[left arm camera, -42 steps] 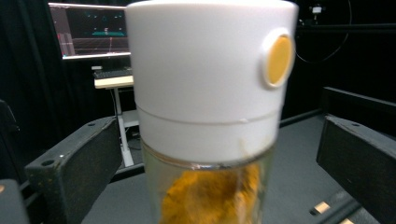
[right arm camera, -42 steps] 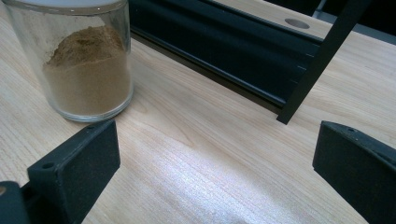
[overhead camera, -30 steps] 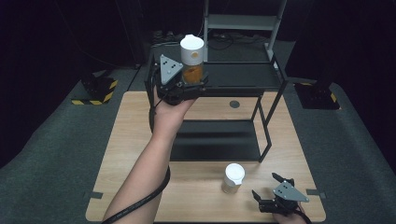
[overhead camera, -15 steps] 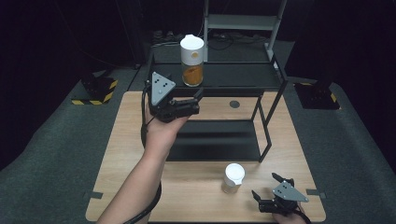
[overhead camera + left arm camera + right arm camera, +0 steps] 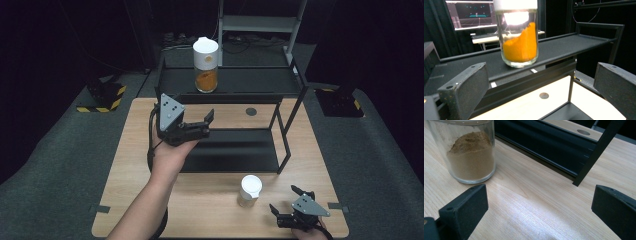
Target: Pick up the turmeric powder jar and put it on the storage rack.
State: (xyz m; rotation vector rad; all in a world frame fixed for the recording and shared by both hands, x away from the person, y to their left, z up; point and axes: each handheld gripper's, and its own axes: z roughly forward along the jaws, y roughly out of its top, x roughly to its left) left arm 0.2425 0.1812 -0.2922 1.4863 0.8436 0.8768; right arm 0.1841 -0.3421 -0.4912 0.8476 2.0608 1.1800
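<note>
The left gripper (image 5: 197,125) has its jaws spread wide with nothing between them, hovering in front of the black rack (image 5: 240,82) and below its upper shelf. On that shelf stands the orange-powder jar (image 5: 205,66), upright and well apart from the jaws; in the left gripper view its white lid is cut off by the top edge. The right gripper (image 5: 285,202) rests near the table's (image 5: 125,165) front edge, jaws likewise parted and empty. The brown-powder jar (image 5: 249,190) stands just beside it, in front of the rack, untouched; its lid is cropped in the right gripper view.
</note>
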